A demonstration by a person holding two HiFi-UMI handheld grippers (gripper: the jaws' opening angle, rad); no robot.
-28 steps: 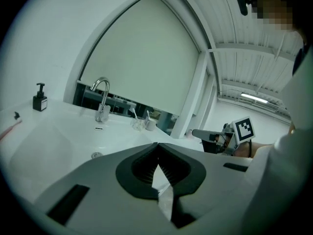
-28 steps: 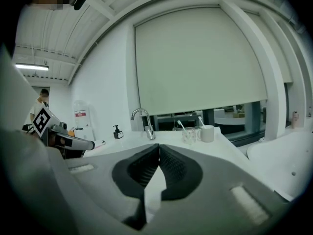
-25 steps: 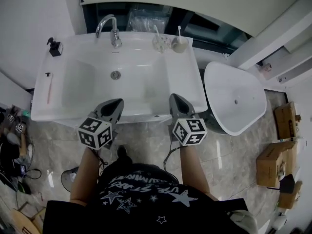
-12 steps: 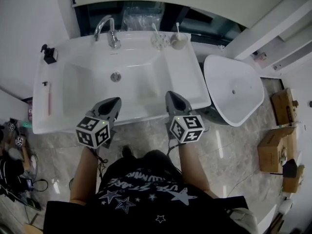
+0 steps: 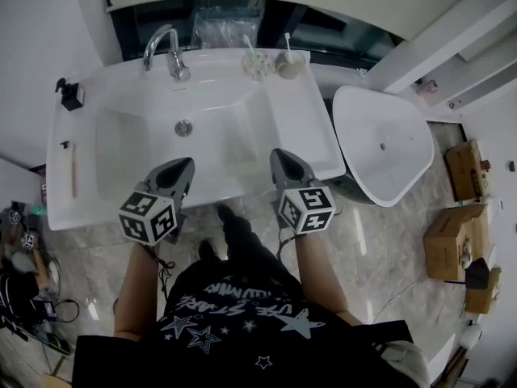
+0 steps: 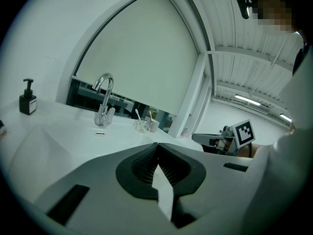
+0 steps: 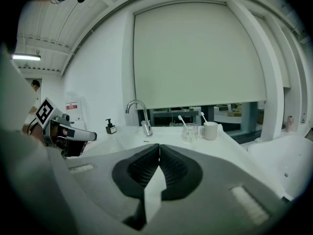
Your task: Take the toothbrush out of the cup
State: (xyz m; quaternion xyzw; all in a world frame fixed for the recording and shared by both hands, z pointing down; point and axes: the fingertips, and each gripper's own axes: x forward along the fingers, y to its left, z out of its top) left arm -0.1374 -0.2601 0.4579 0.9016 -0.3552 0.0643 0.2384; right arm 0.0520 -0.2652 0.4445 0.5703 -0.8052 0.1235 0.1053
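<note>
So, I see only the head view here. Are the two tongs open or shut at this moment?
Observer: The left tongs are shut, with nothing between them.
Operator: And the right ones?
Observer: The right tongs are shut and empty too.
Operator: The two cups look the same to me. Are they?
Observer: No. The left one is a clear glass and the right one is a white mug. Each holds one toothbrush.
</note>
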